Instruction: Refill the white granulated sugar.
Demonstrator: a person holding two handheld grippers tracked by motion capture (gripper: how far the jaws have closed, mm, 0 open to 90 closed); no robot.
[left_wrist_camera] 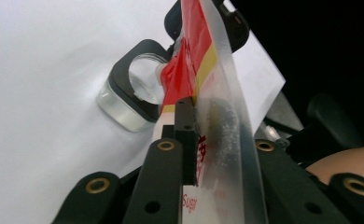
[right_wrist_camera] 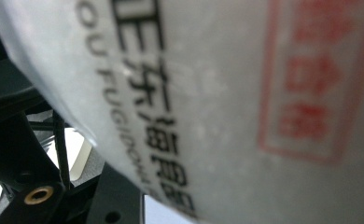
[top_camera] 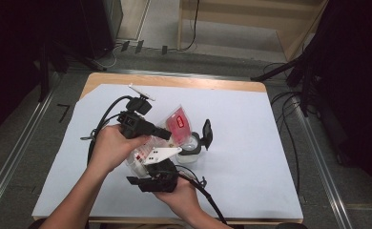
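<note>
One sugar bag is held tilted above one open clear jar on the white table, apparently for pouring. It is pinched flat by the left gripper and supported underneath by the right gripper, whose jaws are closed around it.

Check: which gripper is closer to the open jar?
Left. The left gripper, clamped on the sugar bag, ends just beside the jar; the right gripper sits lower, nearer the person, holding the bag's other end.
</note>
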